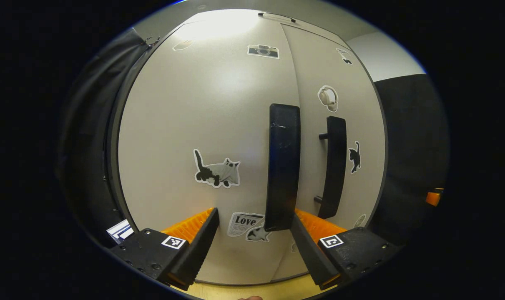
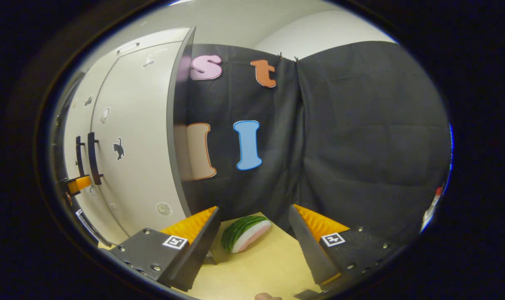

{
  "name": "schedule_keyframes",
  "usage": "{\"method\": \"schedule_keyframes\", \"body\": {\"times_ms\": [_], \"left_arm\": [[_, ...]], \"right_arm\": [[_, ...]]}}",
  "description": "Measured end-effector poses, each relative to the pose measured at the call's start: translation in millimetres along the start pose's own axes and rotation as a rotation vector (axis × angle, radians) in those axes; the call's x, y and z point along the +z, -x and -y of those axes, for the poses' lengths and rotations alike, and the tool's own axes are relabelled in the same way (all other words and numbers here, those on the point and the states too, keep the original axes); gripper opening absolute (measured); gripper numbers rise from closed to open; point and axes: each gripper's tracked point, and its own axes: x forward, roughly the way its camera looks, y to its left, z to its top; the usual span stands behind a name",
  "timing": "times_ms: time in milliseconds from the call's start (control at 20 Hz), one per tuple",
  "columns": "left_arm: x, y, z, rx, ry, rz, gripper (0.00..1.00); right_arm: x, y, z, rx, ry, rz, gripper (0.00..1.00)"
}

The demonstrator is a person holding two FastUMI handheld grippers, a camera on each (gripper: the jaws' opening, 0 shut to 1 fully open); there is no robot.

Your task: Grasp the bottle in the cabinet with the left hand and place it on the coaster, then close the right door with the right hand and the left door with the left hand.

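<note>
Left gripper spread wide and empty before left door, handle between its fingers untouched; right gripper wide, empty, watermelon slice ahead

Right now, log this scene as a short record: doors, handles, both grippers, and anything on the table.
left door: appears shut, flush against the right door
right door: appears shut
left door handle: black vertical bar, just ahead of the left gripper
right door handle: black vertical bar, untouched
left gripper: open, facing the left door, holding nothing
right gripper: open, holding nothing, pointed past the cabinet's side at the booth wall
table: light wood
watermelon slice: lying on the table ahead of the right gripper
</note>
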Motion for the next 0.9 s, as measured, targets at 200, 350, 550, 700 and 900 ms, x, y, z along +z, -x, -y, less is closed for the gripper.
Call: {"method": "schedule_keyframes", "body": {"times_ms": [200, 350, 550, 700, 900], "left_arm": [[0, -1, 0, -0.004, -0.004, -0.001, 1.0], [0, -3, 0, -0.005, -0.006, 0.003, 1.0], [1, -3, 1, -0.006, -0.007, 0.007, 1.0], [1, -4, 1, -0.004, -0.002, 0.009, 1.0], [1, -4, 1, 0.0, 0.001, -0.004, 1.0]], "right_arm": [[-2, -3, -2, 0.004, -0.002, -0.003, 1.0], [-3, -7, -6, 0.013, 0.001, -0.001, 1.0], [-4, -12, -14, 0.032, 0.002, -0.004, 1.0], [-6, -14, -25, 0.06, 0.003, -0.009, 1.0], [-3, -9, -45, 0.118, 0.019, -0.005, 1.0]]}}
